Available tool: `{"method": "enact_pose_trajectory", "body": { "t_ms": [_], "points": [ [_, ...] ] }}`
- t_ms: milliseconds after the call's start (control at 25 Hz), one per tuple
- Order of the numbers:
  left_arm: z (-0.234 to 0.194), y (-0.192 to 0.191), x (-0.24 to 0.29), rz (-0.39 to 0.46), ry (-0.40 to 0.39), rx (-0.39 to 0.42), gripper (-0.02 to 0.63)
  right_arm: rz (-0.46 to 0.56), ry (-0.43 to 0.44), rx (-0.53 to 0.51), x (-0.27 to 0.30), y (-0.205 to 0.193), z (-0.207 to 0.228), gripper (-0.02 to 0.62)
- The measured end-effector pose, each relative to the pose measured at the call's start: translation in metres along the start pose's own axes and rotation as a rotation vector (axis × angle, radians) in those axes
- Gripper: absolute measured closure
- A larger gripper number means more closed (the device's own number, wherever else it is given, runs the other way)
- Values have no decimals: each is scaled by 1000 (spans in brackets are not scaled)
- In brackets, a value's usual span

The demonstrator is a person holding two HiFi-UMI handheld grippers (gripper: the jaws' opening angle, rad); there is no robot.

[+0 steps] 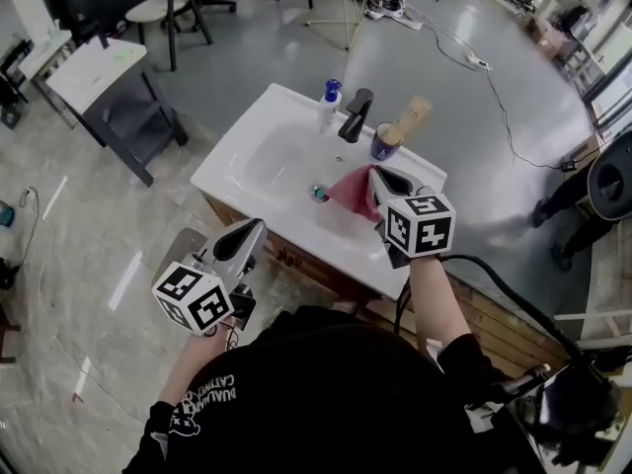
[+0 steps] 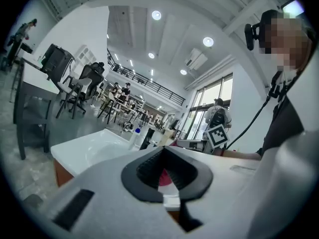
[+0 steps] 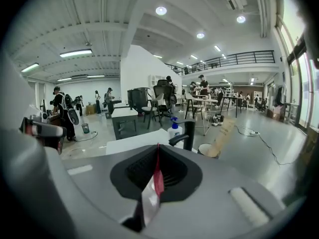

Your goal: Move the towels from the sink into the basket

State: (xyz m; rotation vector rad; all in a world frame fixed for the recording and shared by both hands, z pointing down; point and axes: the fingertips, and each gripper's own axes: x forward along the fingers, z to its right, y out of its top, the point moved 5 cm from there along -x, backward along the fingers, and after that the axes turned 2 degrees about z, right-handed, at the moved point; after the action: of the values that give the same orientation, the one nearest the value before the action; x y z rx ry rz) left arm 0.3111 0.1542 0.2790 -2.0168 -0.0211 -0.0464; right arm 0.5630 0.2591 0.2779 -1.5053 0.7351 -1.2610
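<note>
A red towel [image 1: 348, 192] hangs over the right part of the white sink [image 1: 267, 161], lifted by one edge. My right gripper [image 1: 375, 174] is shut on that edge. In the right gripper view a thin fold of the towel [image 3: 157, 180] is pinched between the black pads of the right gripper [image 3: 158, 148]. My left gripper [image 1: 259, 227] hovers in front of the sink's front edge, to the left of the towel and apart from it. In the left gripper view the tips of the left gripper [image 2: 162, 151] meet with nothing held. I see no basket that I can make out.
A black faucet [image 1: 355, 115], a white soap bottle with a blue pump [image 1: 329, 102] and a dark cup holding a brush [image 1: 390, 138] stand along the sink's back rim. A wooden cabinet [image 1: 296, 260] carries the sink. A grey table [image 1: 99, 77] and cables [image 1: 474, 62] are behind.
</note>
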Motion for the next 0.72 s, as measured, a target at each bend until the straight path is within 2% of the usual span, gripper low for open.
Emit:
{"method": "enact_pose_trajectory", "body": {
  "t_ms": [240, 520, 720],
  "points": [
    [-12, 9, -62, 64, 60, -12, 606, 87, 64, -28, -7, 39, -60, 583],
    [-21, 26, -134, 125, 121, -2, 606, 207, 212, -46, -21, 95, -150, 583],
    [-27, 40, -196, 172, 195, -7, 606, 228, 308, -88, -20, 120, -219, 583]
  ]
}}
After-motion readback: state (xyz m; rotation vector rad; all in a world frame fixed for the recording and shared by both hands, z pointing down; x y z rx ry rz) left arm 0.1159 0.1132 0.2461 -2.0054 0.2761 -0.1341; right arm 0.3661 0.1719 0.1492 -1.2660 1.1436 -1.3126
